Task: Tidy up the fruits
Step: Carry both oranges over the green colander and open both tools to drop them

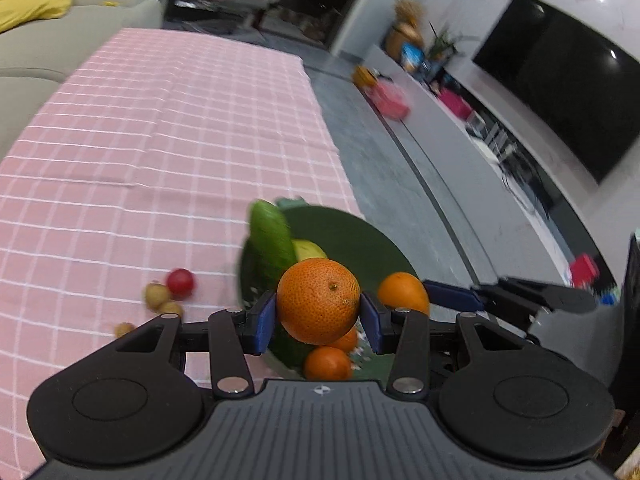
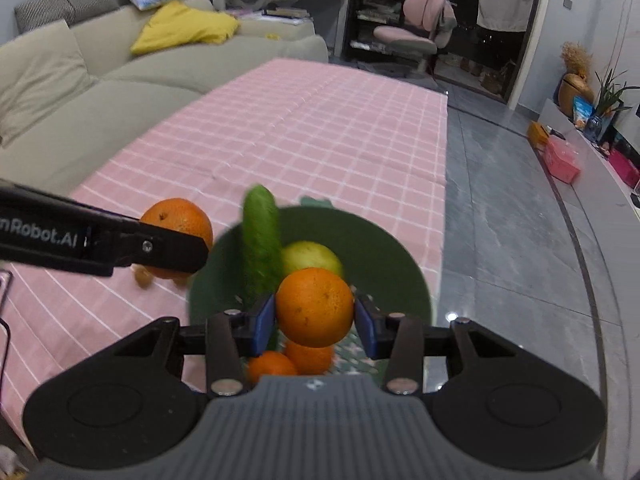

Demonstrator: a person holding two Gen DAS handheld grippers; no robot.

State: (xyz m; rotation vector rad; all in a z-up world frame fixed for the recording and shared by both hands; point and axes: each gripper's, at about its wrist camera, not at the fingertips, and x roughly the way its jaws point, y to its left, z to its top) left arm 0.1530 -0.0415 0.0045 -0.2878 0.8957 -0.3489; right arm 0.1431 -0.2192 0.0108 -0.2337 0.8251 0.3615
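My left gripper (image 1: 318, 316) is shut on an orange (image 1: 318, 300) and holds it above the near left rim of a green bowl (image 1: 352, 236). My right gripper (image 2: 315, 318) is shut on another orange (image 2: 315, 306) above the same bowl (image 2: 380, 248). The bowl holds a cucumber (image 2: 261, 246) standing on end, a yellow-green fruit (image 2: 316, 258) and two small oranges (image 2: 272, 366). In the right wrist view the left gripper comes in from the left with its orange (image 2: 180, 218). In the left wrist view the right gripper's orange (image 1: 404, 290) shows at the right.
A red fruit (image 1: 181, 282) and several small tan fruits (image 1: 158, 295) lie on the pink checked tablecloth (image 1: 160, 140) left of the bowl. The bowl stands near the table's right edge, with grey floor (image 2: 500, 220) beyond. A sofa (image 2: 80, 92) runs along the left.
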